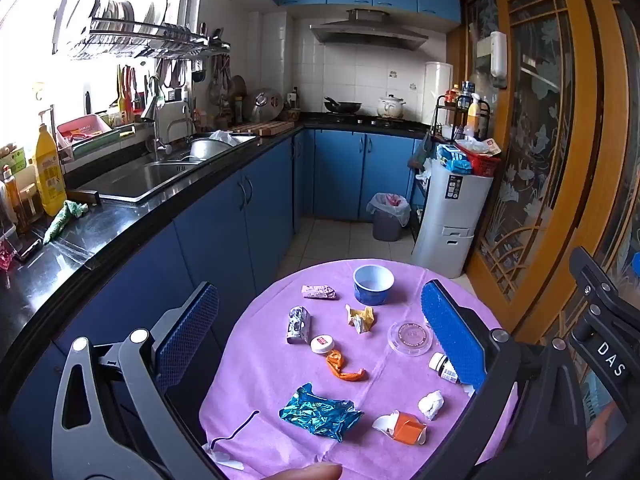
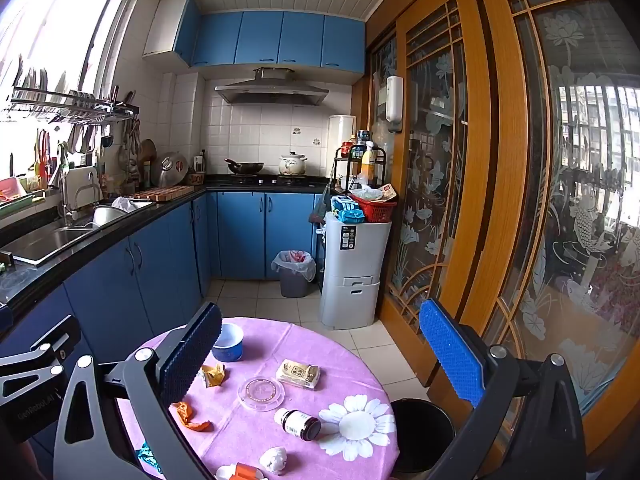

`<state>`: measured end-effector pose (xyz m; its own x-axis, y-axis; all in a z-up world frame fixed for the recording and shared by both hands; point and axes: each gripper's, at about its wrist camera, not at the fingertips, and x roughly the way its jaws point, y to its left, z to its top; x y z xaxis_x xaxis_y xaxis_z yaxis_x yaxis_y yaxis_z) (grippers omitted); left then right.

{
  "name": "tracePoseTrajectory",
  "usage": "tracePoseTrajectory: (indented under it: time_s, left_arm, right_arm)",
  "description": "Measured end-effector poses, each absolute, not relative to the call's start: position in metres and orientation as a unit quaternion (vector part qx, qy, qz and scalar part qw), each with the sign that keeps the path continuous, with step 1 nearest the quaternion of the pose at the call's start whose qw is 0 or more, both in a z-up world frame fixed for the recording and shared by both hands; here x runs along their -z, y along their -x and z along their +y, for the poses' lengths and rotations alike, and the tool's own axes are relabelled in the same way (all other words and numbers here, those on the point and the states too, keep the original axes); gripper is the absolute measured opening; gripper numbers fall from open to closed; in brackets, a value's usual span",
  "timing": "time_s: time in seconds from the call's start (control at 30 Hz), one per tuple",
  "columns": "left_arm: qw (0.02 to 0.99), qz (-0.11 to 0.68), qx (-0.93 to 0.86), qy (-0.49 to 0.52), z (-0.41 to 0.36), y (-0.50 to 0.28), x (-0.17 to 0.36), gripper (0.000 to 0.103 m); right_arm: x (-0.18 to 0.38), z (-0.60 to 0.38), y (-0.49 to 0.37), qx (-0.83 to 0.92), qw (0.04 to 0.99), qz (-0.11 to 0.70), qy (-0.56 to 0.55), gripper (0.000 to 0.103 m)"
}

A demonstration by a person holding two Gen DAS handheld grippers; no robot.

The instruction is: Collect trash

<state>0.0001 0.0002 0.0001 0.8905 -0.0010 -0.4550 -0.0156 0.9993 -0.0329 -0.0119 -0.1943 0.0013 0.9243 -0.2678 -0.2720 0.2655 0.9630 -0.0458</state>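
Nearest the left gripper (image 1: pixel 320 332), jaws spread wide and empty, lies crumpled blue foil wrapper (image 1: pixel 320 414) on the pink tabletop (image 1: pixel 256 368), with an orange carton scrap (image 1: pixel 406 427) and white tissue wad (image 1: pixel 431 404) beside it; right gripper (image 2: pixel 320 354) likewise gapes empty. Judgement: nothing collected yet; take the foil first, pinching its raised ridge, then carry to the black bin (image 2: pixel 422 432) just beside the tabletop. Legible: "DAS" on the right gripper's body; bottle (image 2: pixel 298 424) label unreadable.

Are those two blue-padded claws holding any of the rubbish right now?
No. The left hand-held gripper and right hand-held gripper are both open and empty above the round pink-clothed table.
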Motion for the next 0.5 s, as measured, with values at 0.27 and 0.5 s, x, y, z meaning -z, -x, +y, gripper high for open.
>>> tracePoseTrajectory:
  time_s: [0.27,0.5]
  left_arm:
    - [0.972,0.234,-0.004,0.018,0.0003,-0.0001,0.0000,0.100]
    - [0.972,0.234,-0.003,0.018,0.0002,-0.0004,0.0001,0.100]
  right_arm:
    - [-0.0017,-0.1947,0.0121,0.136,0.981,0.140,0.003,0.097]
    - [-0.0010,-0.1944,0.0116,0.136,0.981,0.141,0.004,0.097]
